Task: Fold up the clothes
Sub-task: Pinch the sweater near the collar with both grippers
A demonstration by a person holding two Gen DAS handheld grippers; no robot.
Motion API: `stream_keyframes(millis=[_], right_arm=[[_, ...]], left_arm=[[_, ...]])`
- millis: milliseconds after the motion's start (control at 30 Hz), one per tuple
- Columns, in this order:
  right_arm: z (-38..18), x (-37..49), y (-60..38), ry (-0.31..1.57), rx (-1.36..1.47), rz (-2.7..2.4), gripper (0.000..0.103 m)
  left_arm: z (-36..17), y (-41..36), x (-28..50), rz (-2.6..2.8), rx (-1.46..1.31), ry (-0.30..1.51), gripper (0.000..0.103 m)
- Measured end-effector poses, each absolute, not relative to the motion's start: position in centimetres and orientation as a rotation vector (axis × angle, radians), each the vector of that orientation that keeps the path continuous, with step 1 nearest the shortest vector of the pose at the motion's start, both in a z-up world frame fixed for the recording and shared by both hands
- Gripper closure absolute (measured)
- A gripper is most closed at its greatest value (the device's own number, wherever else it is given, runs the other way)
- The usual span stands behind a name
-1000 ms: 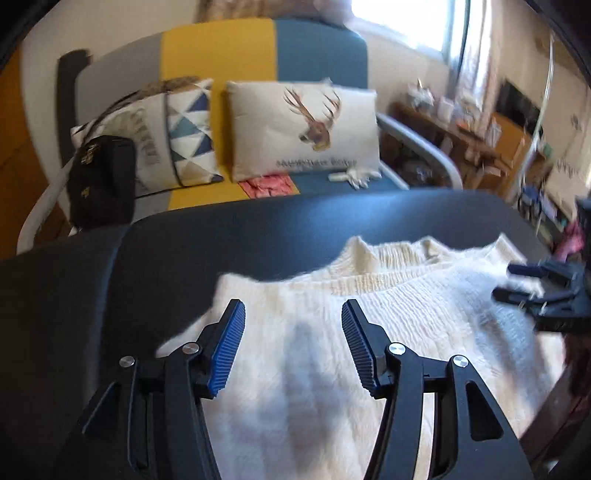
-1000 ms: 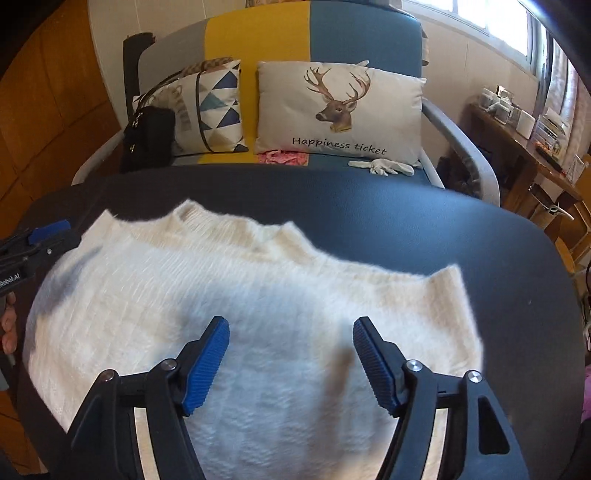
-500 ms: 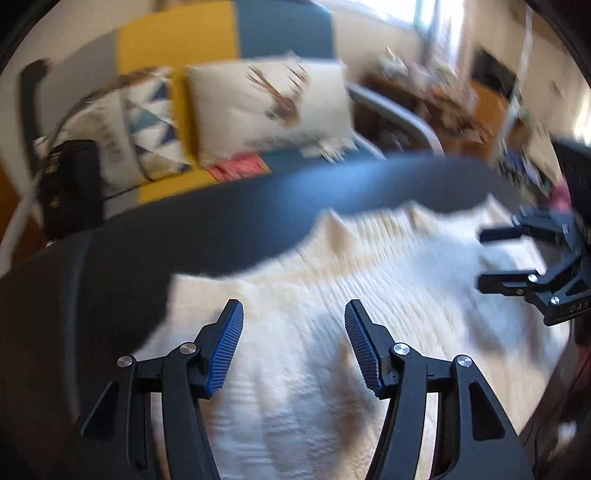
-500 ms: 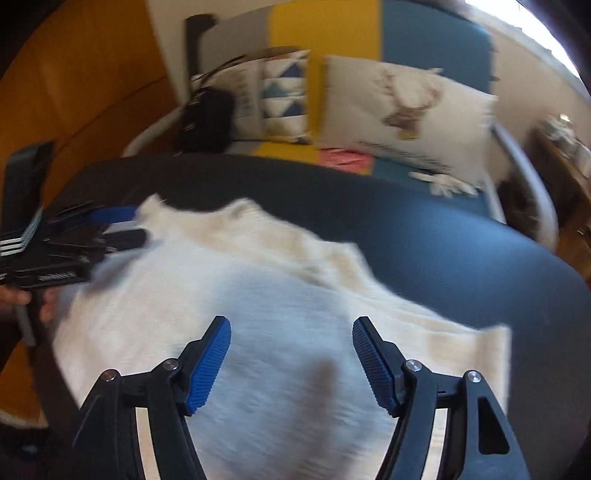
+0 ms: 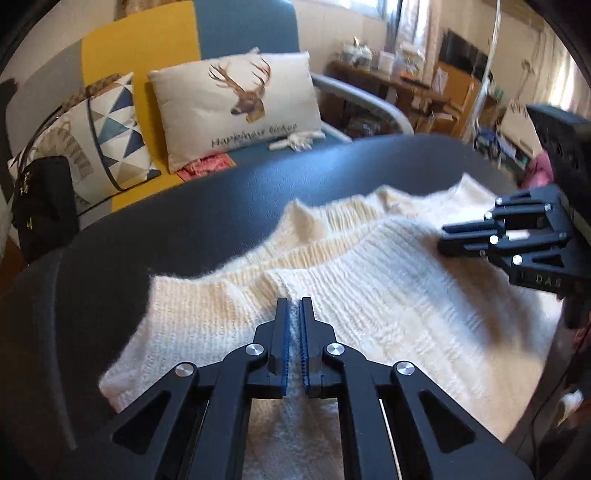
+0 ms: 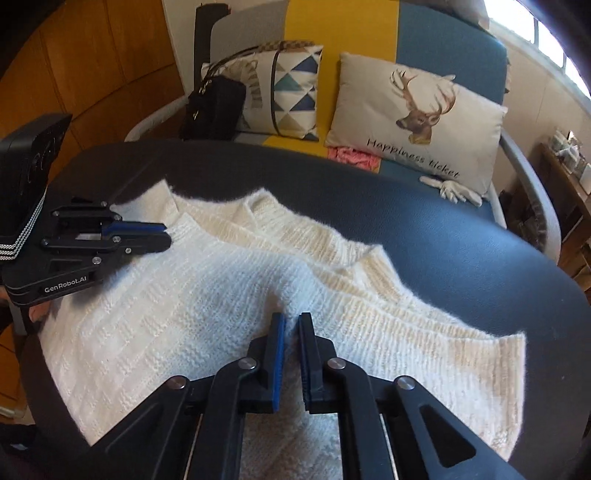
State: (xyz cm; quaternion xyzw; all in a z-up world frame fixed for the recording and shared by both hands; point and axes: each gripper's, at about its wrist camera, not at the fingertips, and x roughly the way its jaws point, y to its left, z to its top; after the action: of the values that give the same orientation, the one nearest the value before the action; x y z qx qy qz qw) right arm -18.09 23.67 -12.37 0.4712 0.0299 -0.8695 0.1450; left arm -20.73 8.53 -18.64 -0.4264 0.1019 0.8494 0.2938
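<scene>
A cream knit sweater [image 5: 388, 295] lies spread flat on the dark round table [image 5: 184, 229], neckline toward the sofa. My left gripper [image 5: 294, 301] has its jaws closing tight on a small ridge of knit near the sweater's left shoulder, and the blue pads press the fabric. In the right wrist view, the right gripper [image 6: 291, 315] has its jaws closing on a pinched fold of the sweater [image 6: 184, 302] near the other shoulder. Each gripper shows in the other's view: the right gripper [image 5: 443, 238] at the right edge, the left gripper [image 6: 168, 236] at the left, both low over the cloth.
Behind the table [image 6: 443, 236] stands a grey, yellow and blue sofa [image 5: 240, 29] with a deer cushion [image 5: 240, 110], a triangle-pattern cushion [image 5: 103, 133], a black bag [image 5: 40, 206], pink cloth [image 5: 207, 166] and a white glove [image 5: 295, 140]. Cluttered wooden furniture [image 5: 406, 92] stands at the far right.
Both grippers went from wide open above the sweater to shut on pinches of its knit. Each tilted and rolled slightly, and the fabric now puckers up at the pads.
</scene>
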Motion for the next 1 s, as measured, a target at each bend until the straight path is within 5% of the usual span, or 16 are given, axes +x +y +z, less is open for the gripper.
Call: stream_keyframes(millis=[300,400,567,700,833,933,1000], right_arm=[[-14.0,-19.4,25.3,-0.038,1.392,-2.543,0.096],[-13.8,-18.6,26.0,-0.098,1.364,-2.563,0.079],[-12.8,-15.7,26.3,0.020,1.354,-2.604,0.080],[-15.2,-16.1,28.1,-0.046,1.395,-2.646,0.083],[-14.1,-16.2,28.1,-0.060,1.370,-2.699,0.098],[-13.0,-16.2,27.5,-0.093,1.329,-2.635,0.098],[-12.4,-16.2,26.6,-0.127,1.288,-2.579,0.088]], left_arm=[[-20.0,9.1,-22.5,2.329,-1.233,0.261,0.092],[-17.9,8.2,-20.8,2.415,-1.146,0.270,0.091],[-15.7,8.2,-17.3,2.394,-1.001,0.301,0.091],[-20.8,10.7,-19.0,2.384,-1.143,0.434,0.090],[-18.4,9.7,-19.1,2.442,-1.126,0.315,0.090],[-17.0,8.6,-19.0,2.442,-1.148,0.236,0.090],[-17.1,7.9,-18.7,2.419,-1.185,0.229,0.090]])
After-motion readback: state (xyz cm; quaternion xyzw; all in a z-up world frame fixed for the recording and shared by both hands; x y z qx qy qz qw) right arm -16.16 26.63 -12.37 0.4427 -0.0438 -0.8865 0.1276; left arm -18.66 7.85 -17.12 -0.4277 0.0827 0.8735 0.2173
